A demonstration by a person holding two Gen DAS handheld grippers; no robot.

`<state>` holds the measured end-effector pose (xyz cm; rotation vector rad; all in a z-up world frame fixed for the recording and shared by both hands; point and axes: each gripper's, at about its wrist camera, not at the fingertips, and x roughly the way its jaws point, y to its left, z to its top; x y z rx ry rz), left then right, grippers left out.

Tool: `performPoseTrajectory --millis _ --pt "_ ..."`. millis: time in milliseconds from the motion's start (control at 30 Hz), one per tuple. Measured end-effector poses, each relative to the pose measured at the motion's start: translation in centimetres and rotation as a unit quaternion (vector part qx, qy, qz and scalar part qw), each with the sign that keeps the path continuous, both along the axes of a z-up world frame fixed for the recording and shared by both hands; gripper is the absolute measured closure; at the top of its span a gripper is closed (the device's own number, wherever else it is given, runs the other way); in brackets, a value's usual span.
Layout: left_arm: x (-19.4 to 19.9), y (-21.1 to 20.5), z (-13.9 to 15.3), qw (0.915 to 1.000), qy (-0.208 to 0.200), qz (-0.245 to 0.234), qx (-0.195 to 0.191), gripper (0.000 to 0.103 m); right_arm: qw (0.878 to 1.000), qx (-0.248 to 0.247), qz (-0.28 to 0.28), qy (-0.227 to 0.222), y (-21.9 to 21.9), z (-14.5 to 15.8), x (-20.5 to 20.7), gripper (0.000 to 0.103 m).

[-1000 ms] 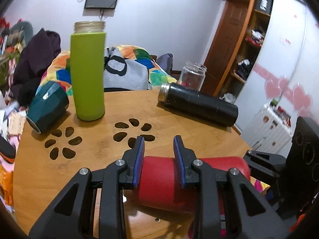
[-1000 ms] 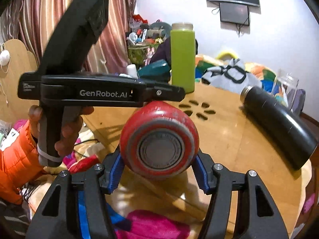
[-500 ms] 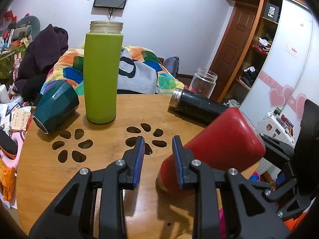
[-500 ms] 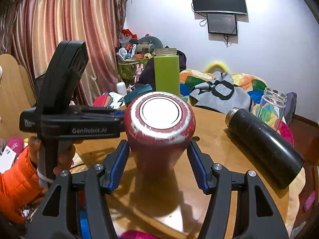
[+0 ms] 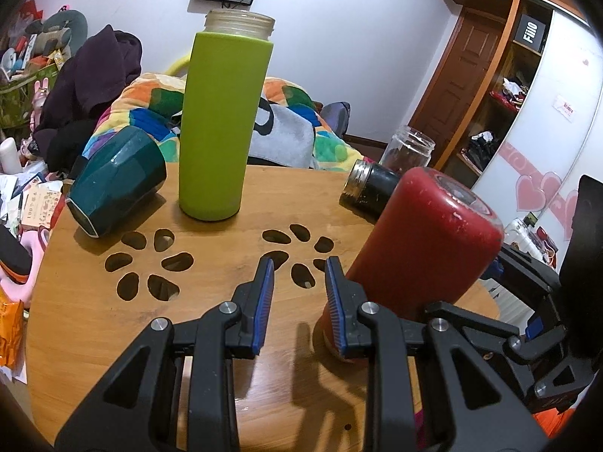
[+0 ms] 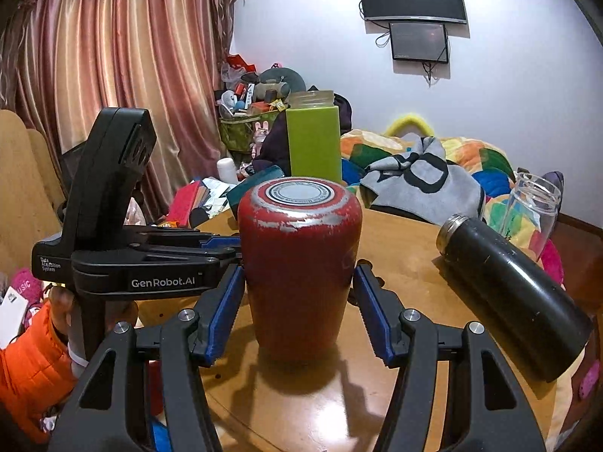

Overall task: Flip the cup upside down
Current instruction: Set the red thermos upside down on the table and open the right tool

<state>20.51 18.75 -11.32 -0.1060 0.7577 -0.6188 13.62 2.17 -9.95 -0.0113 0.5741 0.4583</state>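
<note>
The red cup [image 6: 299, 263] stands upside down on the round wooden table [image 6: 407, 301], its worn base facing up. My right gripper [image 6: 299, 314] is open, its blue pads either side of the cup with small gaps. In the left wrist view the red cup [image 5: 426, 241] stands just right of my left gripper [image 5: 297, 301], which is open and empty over the table [image 5: 94, 320]. The left gripper's body shows in the right wrist view, left of the cup.
A tall green bottle [image 5: 222, 124] stands at the back. A dark teal cup [image 5: 117, 184] lies on its side at the left. A black flask [image 6: 516, 301] lies on its side at the right, a glass jar [image 6: 535, 207] behind it. Flower-shaped cutouts [image 5: 150, 267] pierce the tabletop.
The red cup went from lying sideways in my right gripper to standing base-up on the table. The right gripper's pads have opened off it. The left gripper has drawn back to the left.
</note>
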Motion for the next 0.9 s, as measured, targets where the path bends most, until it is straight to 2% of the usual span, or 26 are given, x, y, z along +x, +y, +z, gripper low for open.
performPoseTrajectory --millis 267,500,667,767,833,900 --pt "-0.7 0.1 0.3 1.0000 -0.005 0.001 0.005 0.076 1.000 -0.010 0.001 0.002 0.5 0.1 -0.4 0.047" --pt "-2.6 0.2 1.6 0.9991 -0.033 0.005 0.025 0.076 1.000 -0.010 -0.003 0.000 0.4 0.4 -1.3 0.047" --pt "-4.4 0.9 3.6 0.9968 -0.070 0.023 0.031 0.076 1.000 -0.007 -0.019 -0.015 -0.7 1.5 -2.6 0.046" --pt "-5.7 1.1 4.9 0.9948 -0.094 0.028 0.030 0.062 0.999 0.003 -0.034 -0.030 -1.4 2.8 -3.8 0.044" --pt "-6.9 1.3 6.1 0.9924 -0.115 0.035 0.027 0.044 0.998 0.007 -0.043 -0.043 -1.8 3.7 -4.7 0.035" --pt "-7.8 1.2 6.8 0.9903 -0.131 0.038 0.027 0.033 0.996 0.007 -0.057 -0.065 -2.0 4.6 -5.9 0.019"
